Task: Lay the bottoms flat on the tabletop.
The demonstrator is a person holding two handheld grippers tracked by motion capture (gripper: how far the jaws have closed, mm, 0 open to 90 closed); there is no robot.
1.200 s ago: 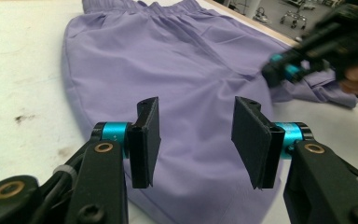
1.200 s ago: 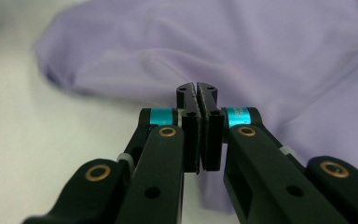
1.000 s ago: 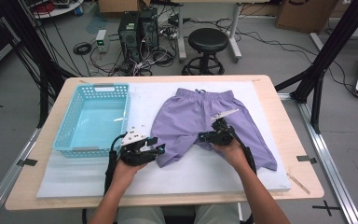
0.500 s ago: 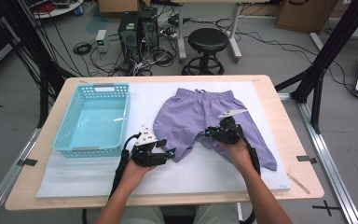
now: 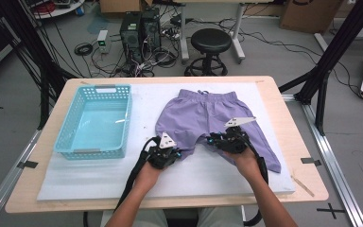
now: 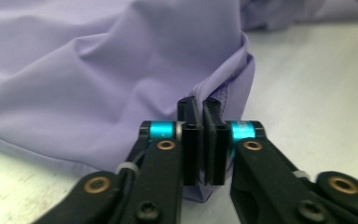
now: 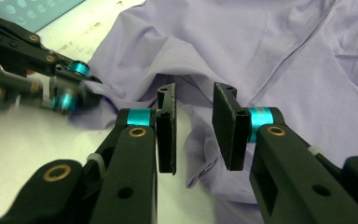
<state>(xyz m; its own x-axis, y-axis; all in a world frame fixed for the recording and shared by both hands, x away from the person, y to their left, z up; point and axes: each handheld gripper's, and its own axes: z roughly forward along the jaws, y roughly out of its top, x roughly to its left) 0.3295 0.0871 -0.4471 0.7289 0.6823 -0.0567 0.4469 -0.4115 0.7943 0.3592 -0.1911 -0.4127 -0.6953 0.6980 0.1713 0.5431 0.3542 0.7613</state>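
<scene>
Left fingers (image 6: 201, 140) pinch shorts (image 6: 102, 70) hem; right fingers (image 7: 223, 126) parted, opening.

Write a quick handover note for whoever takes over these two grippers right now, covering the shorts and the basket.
Left gripper: shut on the hem of one leg of the purple shorts.
Right gripper: jaws have just been opening; fabric at the crotch lies between them, pads apart and not pressing.
Shorts lie spread flat on the white mat, waistband away from the person.
Blue basket sits left of the shorts, nothing in it.
Done: one leg hem gripped.
Left: probably folding the shorts, perhaps then into the basket.
</scene>
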